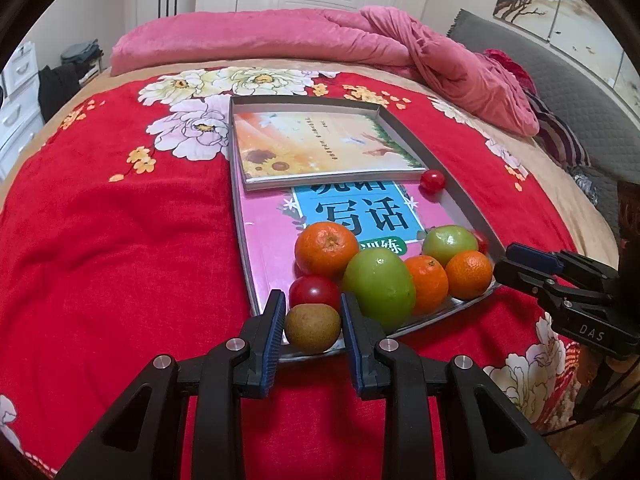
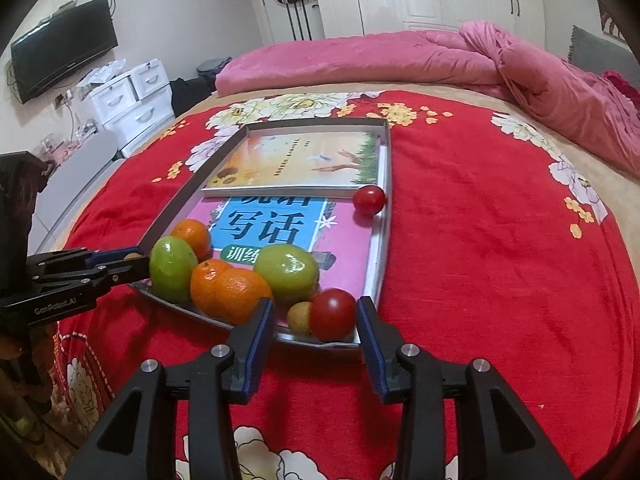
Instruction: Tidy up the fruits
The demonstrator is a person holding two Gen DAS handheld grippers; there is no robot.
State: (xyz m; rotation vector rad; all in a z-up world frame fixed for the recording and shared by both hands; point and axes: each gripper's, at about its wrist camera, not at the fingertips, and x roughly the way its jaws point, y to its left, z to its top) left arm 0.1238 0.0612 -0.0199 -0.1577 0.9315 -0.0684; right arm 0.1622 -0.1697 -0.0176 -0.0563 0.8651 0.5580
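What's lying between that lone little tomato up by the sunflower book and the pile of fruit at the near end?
Only the bare pink book cover; no fruit lies between the lone tomato and the pile, seen in both views.

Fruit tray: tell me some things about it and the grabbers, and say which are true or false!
1. The left gripper has its jaws shut on a brown fruit. True.
2. The tray sits on a blue blanket. False: the blanket is red with flowers.
3. One red tomato sits alone, away from the pile. True.
4. There are four green fruits. False: two.
5. The right gripper holds an orange. False: its jaws stand open around a near red tomato.
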